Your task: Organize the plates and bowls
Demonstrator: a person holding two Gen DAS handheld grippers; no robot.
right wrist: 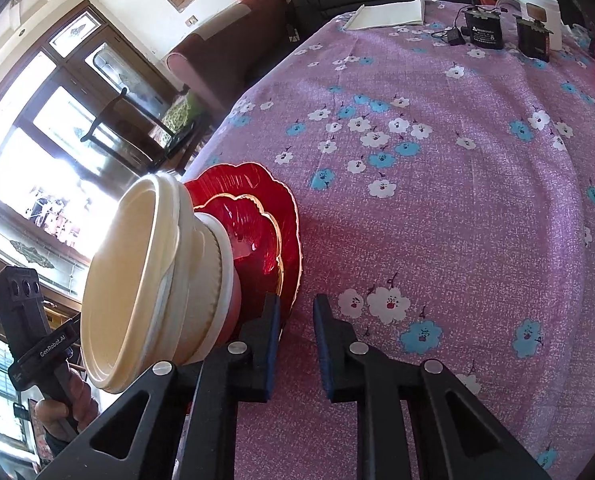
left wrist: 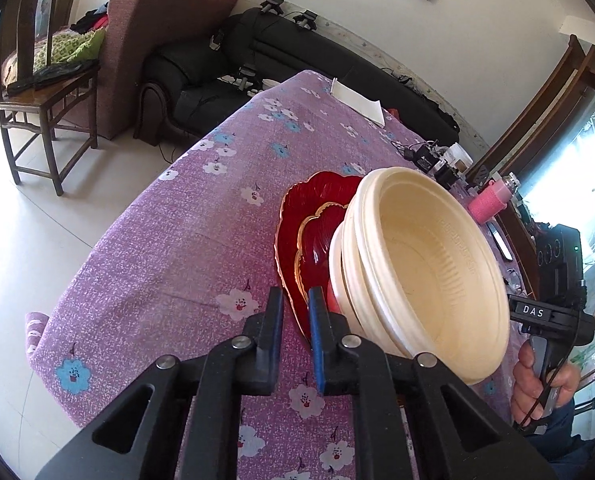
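Note:
Two red glass plates with gold rims lie stacked on the purple flowered tablecloth [left wrist: 157, 260], the small one [left wrist: 317, 240] on the large one [left wrist: 297, 208]. A stack of cream bowls [left wrist: 425, 260] stands on them, over a pinkish bottom bowl [right wrist: 233, 316]. My left gripper [left wrist: 295, 294] is shut on the near rim of the large red plate. In the right wrist view the same plates [right wrist: 257, 200] and bowls [right wrist: 137, 280] are on the left. My right gripper [right wrist: 295, 300] has a narrow gap. The plate's rim sits at its left fingertip [right wrist: 271, 304], and cloth shows between the pads.
A hand holding the other gripper shows at each view's edge [left wrist: 537, 380] [right wrist: 61, 408]. White paper [right wrist: 389, 14], a black battery pack [right wrist: 483, 28] and a pink roll [left wrist: 489, 202] lie at the table's far side. A black sofa [left wrist: 297, 48] and a wooden chair [left wrist: 37, 80] stand beyond it.

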